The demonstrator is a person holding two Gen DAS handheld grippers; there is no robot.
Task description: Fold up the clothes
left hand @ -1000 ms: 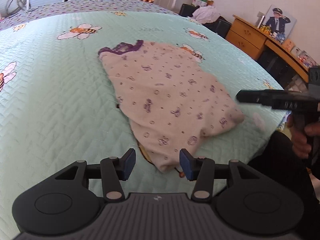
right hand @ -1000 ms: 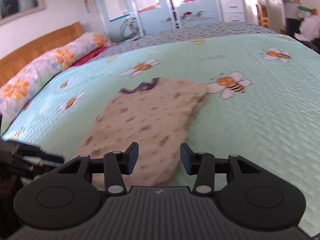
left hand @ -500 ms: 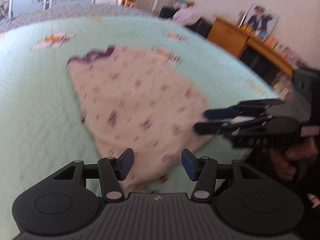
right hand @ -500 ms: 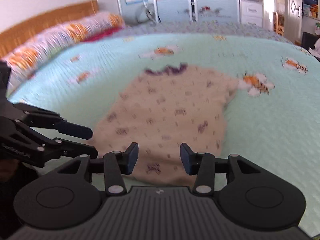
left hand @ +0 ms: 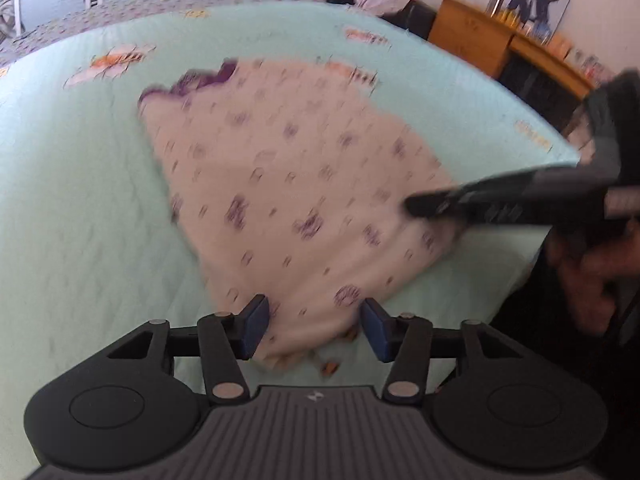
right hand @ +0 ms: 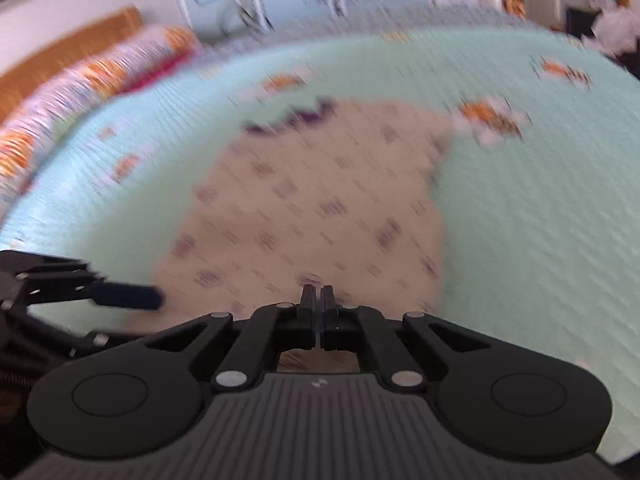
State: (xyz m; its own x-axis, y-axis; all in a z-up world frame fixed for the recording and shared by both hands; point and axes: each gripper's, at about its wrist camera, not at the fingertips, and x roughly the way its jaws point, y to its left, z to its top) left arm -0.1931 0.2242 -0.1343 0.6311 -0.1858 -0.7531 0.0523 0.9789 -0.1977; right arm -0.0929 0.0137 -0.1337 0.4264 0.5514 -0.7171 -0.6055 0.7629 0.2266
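Snapped shut since before, right gripper [right hand: 318, 300] sits over the garment [right hand: 320, 200]'s near edge; left gripper [left hand: 314, 326] half-open straddles its corner.

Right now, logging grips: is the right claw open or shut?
Shut: the right claw has just closed, its two fingers meeting over the garment near edge. Whether cloth is pinched, cannot tell.

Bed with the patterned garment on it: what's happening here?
A person with a gripper in each hand is folding a cream, purple-printed garment on a mint bee-print bedspread. The right gripper has just closed at the garment's near edge; whether cloth is pinched is unclear. The left gripper is open, straddling the near corner.
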